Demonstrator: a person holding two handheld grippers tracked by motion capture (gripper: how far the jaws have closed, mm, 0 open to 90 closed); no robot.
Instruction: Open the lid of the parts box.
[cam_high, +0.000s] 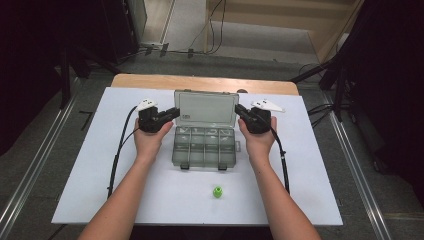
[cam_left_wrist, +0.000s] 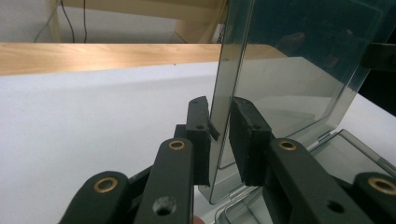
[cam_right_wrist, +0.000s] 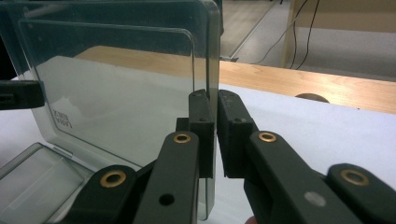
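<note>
A smoky clear compartment box (cam_high: 205, 147) sits in the middle of the white mat, its lid (cam_high: 206, 107) standing raised at the back. My left gripper (cam_high: 174, 111) is at the lid's left edge. In the left gripper view the lid (cam_left_wrist: 289, 79) stands upright and my left gripper (cam_left_wrist: 220, 105) has both pads closed on its rim. My right gripper (cam_high: 238, 109) is at the lid's right edge. In the right gripper view my right gripper (cam_right_wrist: 214, 100) is shut on the thin edge of the lid (cam_right_wrist: 116, 84).
A small green cap-like piece (cam_high: 217, 191) lies on the white mat (cam_high: 310, 190) in front of the box. The wooden table edge (cam_high: 200, 81) runs behind the mat. Cables trail from both grippers along my forearms. Dark stands flank the table.
</note>
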